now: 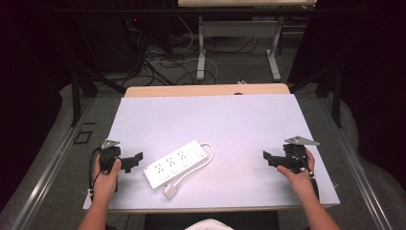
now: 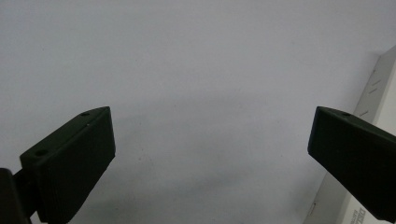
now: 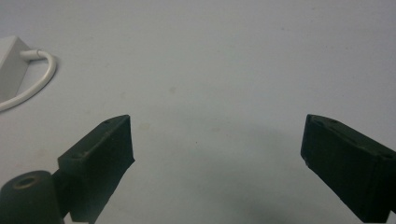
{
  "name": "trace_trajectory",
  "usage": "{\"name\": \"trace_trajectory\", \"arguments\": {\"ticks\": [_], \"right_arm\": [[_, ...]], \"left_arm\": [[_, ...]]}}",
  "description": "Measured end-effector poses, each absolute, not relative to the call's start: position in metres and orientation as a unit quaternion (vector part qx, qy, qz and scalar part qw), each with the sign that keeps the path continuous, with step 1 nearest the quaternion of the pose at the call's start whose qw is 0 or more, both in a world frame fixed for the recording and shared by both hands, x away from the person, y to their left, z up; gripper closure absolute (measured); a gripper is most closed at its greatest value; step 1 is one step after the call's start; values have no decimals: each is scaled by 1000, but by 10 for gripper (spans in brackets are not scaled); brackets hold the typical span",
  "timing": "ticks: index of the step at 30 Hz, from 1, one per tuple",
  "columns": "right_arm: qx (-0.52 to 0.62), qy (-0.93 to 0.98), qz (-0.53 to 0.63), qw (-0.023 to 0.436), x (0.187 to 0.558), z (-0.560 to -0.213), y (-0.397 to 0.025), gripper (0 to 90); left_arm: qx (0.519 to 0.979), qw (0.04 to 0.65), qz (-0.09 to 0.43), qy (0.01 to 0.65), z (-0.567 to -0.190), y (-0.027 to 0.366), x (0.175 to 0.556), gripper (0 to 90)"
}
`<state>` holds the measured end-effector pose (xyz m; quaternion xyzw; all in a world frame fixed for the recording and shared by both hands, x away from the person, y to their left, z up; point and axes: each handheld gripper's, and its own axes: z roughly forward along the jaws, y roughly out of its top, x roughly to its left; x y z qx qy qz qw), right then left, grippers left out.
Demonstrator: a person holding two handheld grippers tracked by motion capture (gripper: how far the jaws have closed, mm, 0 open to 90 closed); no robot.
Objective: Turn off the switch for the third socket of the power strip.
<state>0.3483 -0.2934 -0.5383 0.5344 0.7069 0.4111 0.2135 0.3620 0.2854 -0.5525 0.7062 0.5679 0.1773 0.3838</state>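
The white power strip [image 1: 176,164] lies on the white surface [image 1: 239,124], a little toward 7 o'clock from the middle, its cord [image 1: 203,163] looped beside it. The left gripper [image 1: 136,159] sits just beside it at 9 o'clock and the right gripper [image 1: 268,157] waits well apart at 3 o'clock, both with fingers spread wide and holding nothing. No step looks begun, so the next move is likely to reach in and grab the strip.

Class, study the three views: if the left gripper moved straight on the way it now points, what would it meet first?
Most likely the white power strip. The left gripper, jaws open, points right toward the strip's near end; in its own view the strip edges the right side, so it may only graze it.
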Motion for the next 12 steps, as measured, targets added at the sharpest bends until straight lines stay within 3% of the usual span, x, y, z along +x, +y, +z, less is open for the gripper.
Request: {"name": "trace_trajectory", "arguments": {"ticks": [12], "right_arm": [[537,706,410,211,348,-539,-294,90]], "left_arm": [[705,385,181,568,-552,286,362,7]]}}
